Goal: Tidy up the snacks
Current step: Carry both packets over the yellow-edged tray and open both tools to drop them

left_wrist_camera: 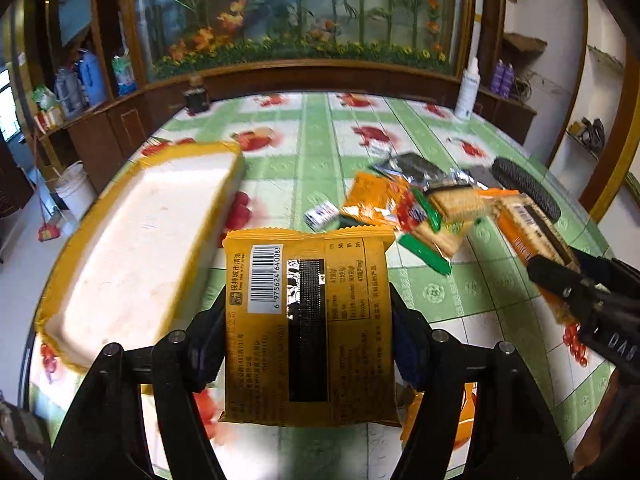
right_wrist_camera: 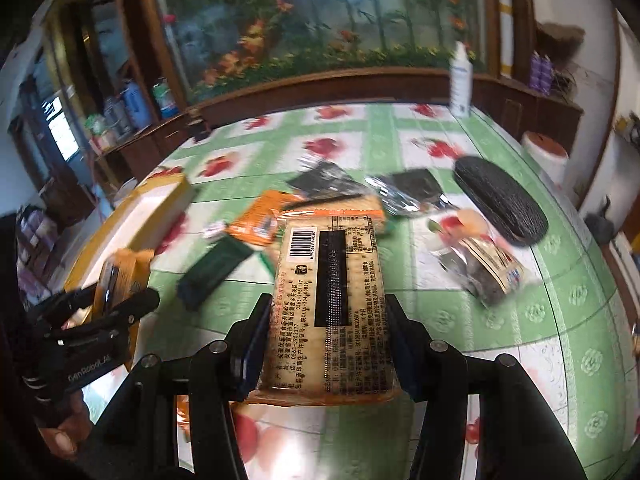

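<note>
Left wrist view: a yellow snack packet [left_wrist_camera: 308, 320] is clamped between the fingers of the left gripper [left_wrist_camera: 310, 300], above the tablecloth [left_wrist_camera: 440, 292] beside a white tray [left_wrist_camera: 132, 248]. Right wrist view: a cracker packet [right_wrist_camera: 332, 304] is clamped by the right gripper [right_wrist_camera: 326, 312]; loose snacks [right_wrist_camera: 256, 220] are scattered beyond.
</note>
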